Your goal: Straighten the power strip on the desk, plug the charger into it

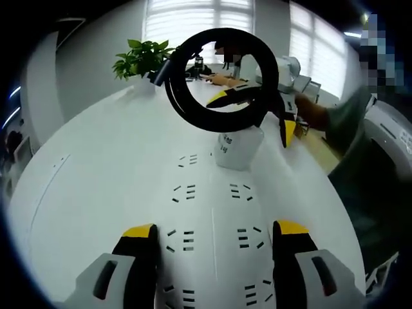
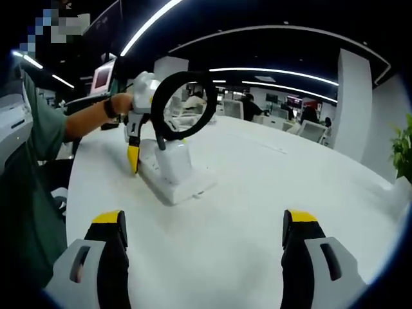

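Left gripper (image 1: 214,241) jaws gape wide astride the strip (image 1: 212,212), running toward 12; charger (image 1: 237,149) stands at its far end; right gripper (image 2: 205,232) equally wide.

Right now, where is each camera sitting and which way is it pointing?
Left gripper view: rides on the left gripper, looking along the power strip towards the charger; its open jaws and the person's arm show.
Right gripper view: rides on the right gripper, facing the strip's opposite end; its open jaws and the person's hand show.
Shared: strip, charger, black cable loop, the opposite gripper.
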